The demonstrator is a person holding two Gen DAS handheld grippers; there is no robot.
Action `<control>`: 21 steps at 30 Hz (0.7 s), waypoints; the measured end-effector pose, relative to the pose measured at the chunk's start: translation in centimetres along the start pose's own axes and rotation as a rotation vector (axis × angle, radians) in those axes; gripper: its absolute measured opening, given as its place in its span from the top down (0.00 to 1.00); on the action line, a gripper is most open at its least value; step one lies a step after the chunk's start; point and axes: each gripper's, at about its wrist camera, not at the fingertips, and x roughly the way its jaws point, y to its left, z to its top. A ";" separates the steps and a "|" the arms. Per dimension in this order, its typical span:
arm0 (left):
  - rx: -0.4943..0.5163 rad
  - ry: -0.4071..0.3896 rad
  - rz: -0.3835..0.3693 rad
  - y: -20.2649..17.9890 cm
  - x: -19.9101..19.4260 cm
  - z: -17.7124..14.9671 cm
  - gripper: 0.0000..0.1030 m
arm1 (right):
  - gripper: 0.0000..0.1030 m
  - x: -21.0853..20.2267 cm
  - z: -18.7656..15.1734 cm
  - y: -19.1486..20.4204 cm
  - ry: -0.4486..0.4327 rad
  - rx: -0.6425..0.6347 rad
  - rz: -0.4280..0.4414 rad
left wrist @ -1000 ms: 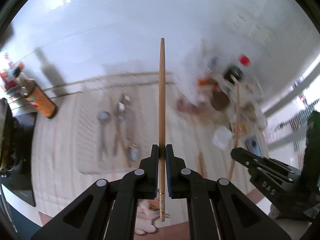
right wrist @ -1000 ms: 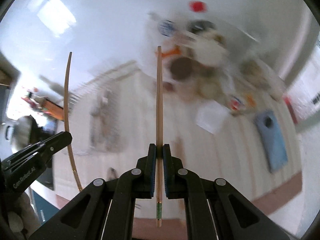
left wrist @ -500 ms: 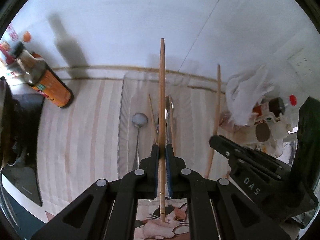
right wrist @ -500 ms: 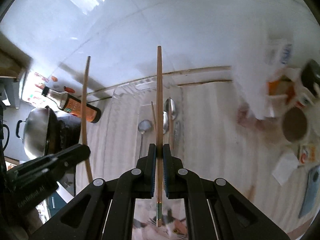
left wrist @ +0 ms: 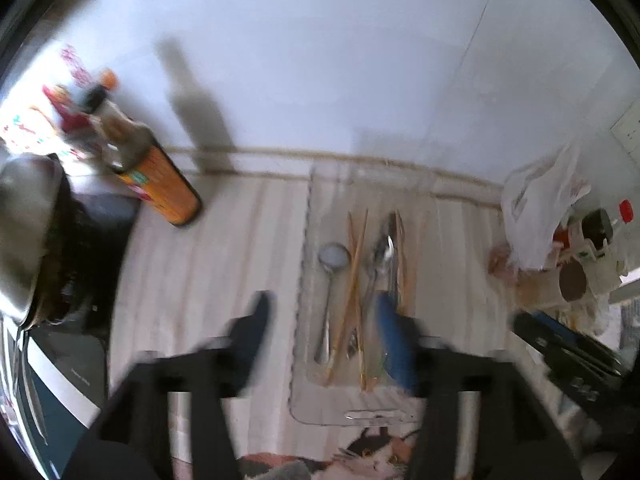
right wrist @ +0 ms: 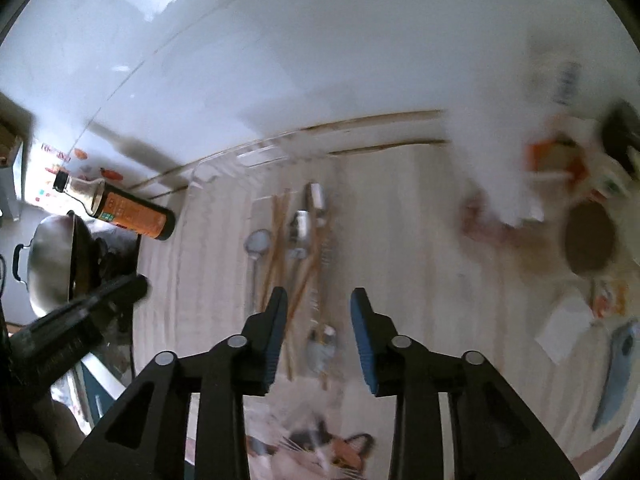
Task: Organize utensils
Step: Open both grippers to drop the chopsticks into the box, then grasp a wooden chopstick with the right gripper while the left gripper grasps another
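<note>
Left wrist: tongs [left wrist: 320, 316] apart, chopsticks [left wrist: 352, 280] released (both).

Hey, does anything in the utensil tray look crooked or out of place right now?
Slightly. In the clear plastic tray, the wooden chopsticks lie crossed at angles rather than parallel, overlapping the metal spoons. Nothing looks spilled or damaged.

A home kitchen is indicated; a striped counter [left wrist: 240, 248] is backed by white wall tiles [left wrist: 320, 80]; a sauce bottle [right wrist: 132, 216] is stood beside a wok [right wrist: 48, 256] on a stove; spoons and chopsticks are laid in a clear tray [left wrist: 308, 380]; food packets [left wrist: 576, 248] are piled at right.
</note>
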 end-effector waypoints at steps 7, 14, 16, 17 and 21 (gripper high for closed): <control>-0.029 -0.151 0.027 -0.7 -2.2 -5.7 0.00 | 0.42 -4.6 -7.3 -8.3 -0.112 0.110 -0.192; 0.075 -0.038 0.097 -3.6 0.9 -9.7 0.00 | 0.45 -1.4 -17.2 -15.4 0.064 0.251 -0.188; 0.105 -0.013 0.109 -4.7 1.8 -10.9 0.00 | 0.57 0.2 -19.1 -16.3 0.104 0.262 -0.179; 0.115 -0.004 0.106 -5.3 1.9 -11.4 0.00 | 0.60 0.7 -19.5 -16.4 0.112 0.260 -0.177; 0.160 0.031 0.090 -7.2 2.7 -13.2 0.00 | 0.81 3.3 -20.9 -16.4 0.149 0.227 -0.184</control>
